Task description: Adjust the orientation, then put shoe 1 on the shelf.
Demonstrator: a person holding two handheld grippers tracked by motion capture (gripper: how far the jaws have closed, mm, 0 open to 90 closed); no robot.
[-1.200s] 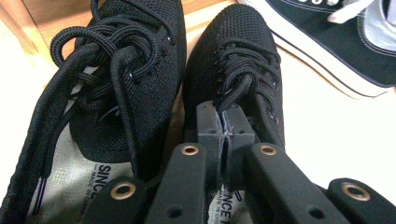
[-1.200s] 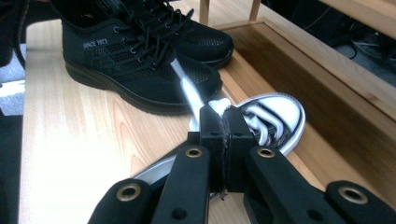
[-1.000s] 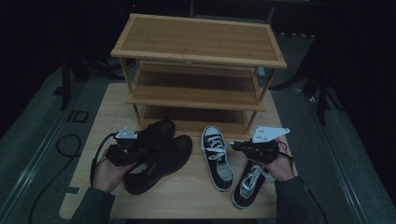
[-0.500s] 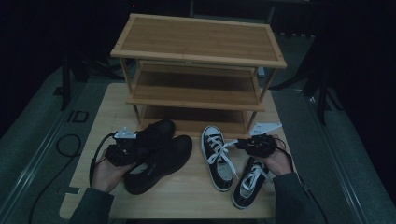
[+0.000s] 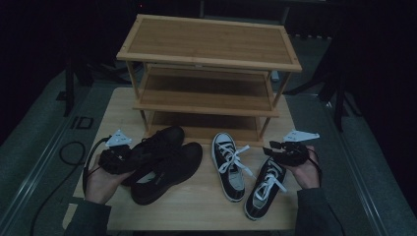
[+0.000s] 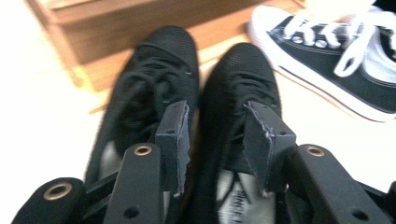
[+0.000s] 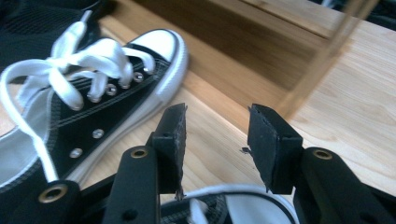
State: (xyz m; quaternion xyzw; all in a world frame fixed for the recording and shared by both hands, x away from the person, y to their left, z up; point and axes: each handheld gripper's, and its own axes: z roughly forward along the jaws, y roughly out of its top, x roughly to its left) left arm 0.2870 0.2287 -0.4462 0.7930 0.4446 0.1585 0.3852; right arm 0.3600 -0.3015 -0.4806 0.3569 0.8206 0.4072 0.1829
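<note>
wooden table (image 5: 206,216) carries a three-tier shoe rack (image 5: 209,73) along its far edge. in front of the rack, toward the left edge, lie two black shoes (image 5: 164,162) touching side by side; toward the right edge, two black-and-white sneakers (image 5: 231,162), slightly apart, laces white. left gripper (image 5: 129,158) hangs over the heels of the black shoes, jaws parted, one over each shoe, gripping nothing. right gripper (image 5: 269,146) hovers over the toe of the outer sneaker near the rack's leg, jaws apart, empty.

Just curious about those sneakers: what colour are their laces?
White, against black canvas. The laces show best in the right gripper view, on the sneaker.
</note>
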